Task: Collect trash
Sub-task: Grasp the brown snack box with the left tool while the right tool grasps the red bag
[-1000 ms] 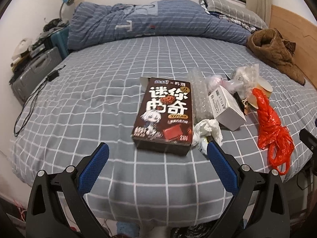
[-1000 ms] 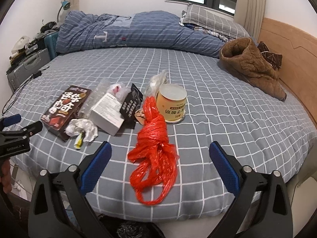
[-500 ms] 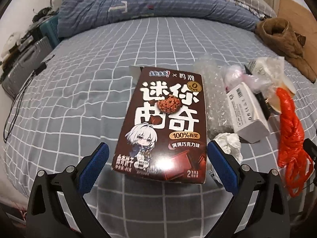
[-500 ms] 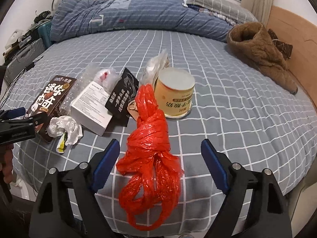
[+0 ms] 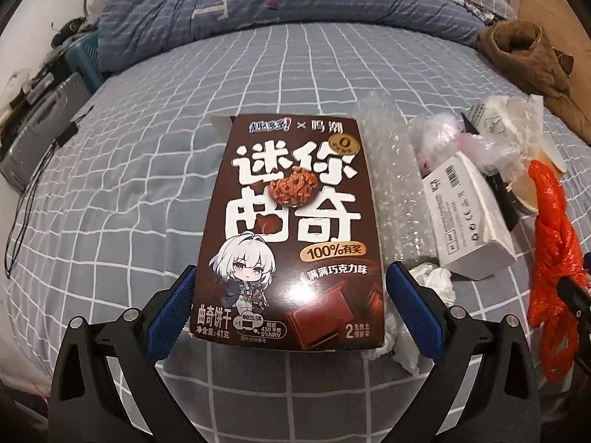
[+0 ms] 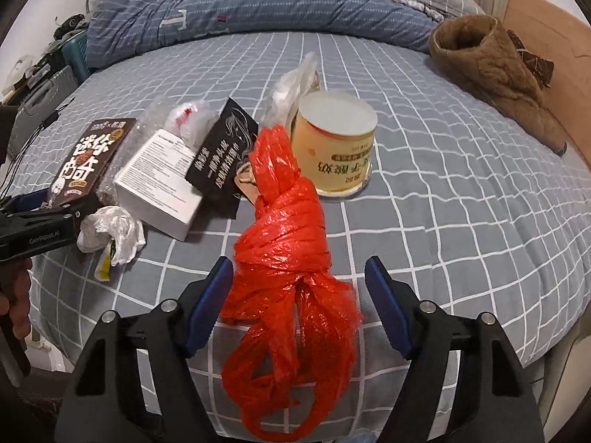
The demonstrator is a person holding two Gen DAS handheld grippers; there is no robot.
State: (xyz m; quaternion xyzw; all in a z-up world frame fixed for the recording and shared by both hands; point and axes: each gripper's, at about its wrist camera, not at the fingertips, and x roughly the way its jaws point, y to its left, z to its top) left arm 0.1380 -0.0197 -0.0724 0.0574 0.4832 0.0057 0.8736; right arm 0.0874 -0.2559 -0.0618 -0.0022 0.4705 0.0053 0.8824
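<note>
A brown cookie box (image 5: 291,221) lies flat on the grey checked bed (image 5: 129,184). My left gripper (image 5: 291,267) straddles the box's near end, open, with a blue pad close beside each long edge. A knotted red plastic bag (image 6: 284,243) lies near the bed's front edge. My right gripper (image 6: 299,264) is around it with the jaws closing. Its left pad is at the bag's side and a gap shows at the right pad. Between box and bag lie a crumpled tissue (image 6: 110,232), a white carton (image 6: 159,181), a black packet (image 6: 221,155) and a yellow tub (image 6: 336,147).
Bubble wrap (image 5: 391,184) and clear plastic bags (image 5: 454,140) lie behind the carton. A brown coat (image 6: 487,66) sits at the right by the wooden headboard, a rolled blue quilt (image 6: 240,7) at the back. A suitcase (image 5: 37,136) and cable (image 5: 26,199) are off the bed's left side.
Both grippers came forward and down over the bed. The left one now has the cookie box between its fingers. The right one's jaws have narrowed around the red bag.
</note>
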